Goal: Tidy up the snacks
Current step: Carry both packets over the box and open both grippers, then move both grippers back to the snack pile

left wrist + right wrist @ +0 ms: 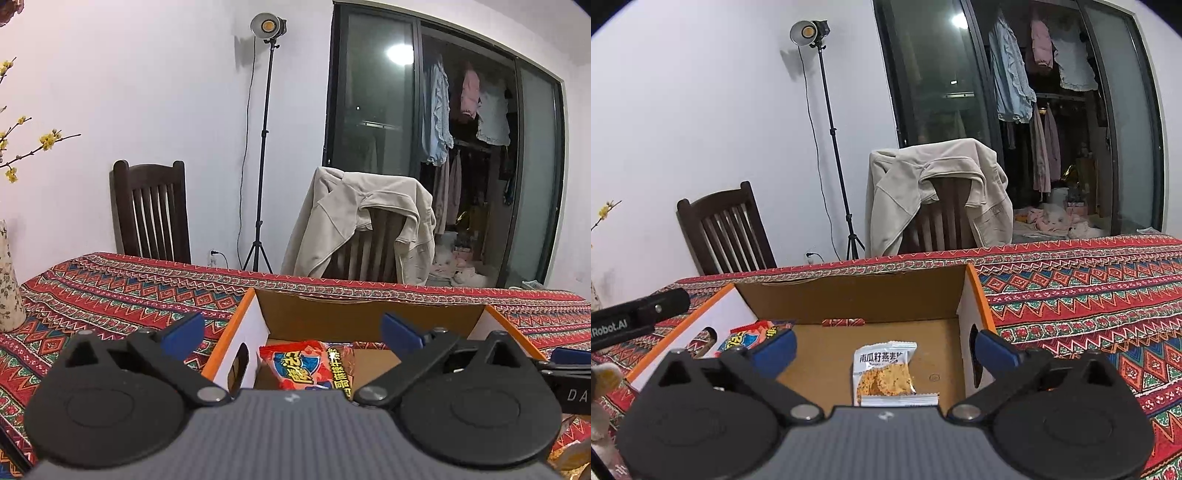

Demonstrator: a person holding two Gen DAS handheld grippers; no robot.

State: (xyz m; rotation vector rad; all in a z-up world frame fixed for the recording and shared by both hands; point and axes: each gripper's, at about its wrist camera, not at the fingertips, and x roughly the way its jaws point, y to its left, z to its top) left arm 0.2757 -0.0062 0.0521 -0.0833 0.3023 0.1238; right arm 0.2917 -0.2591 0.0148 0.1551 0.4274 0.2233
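An open cardboard box [369,314] with orange rims stands on the patterned tablecloth; it also shows in the right wrist view [849,299]. A red snack packet [306,365] lies in its left part, also visible in the right wrist view [753,334]. A white oat-crisp packet [884,373] lies on the box floor. My left gripper [293,332] is open and empty above the box's left side. My right gripper [884,347] is open and empty above the white packet, not touching it.
Two dark wooden chairs [151,214] stand behind the table, one draped with a beige jacket [362,221]. A light stand [264,147] is by the wall. A floral vase [9,280] sits at the table's left. The other gripper's body [635,317] shows at left.
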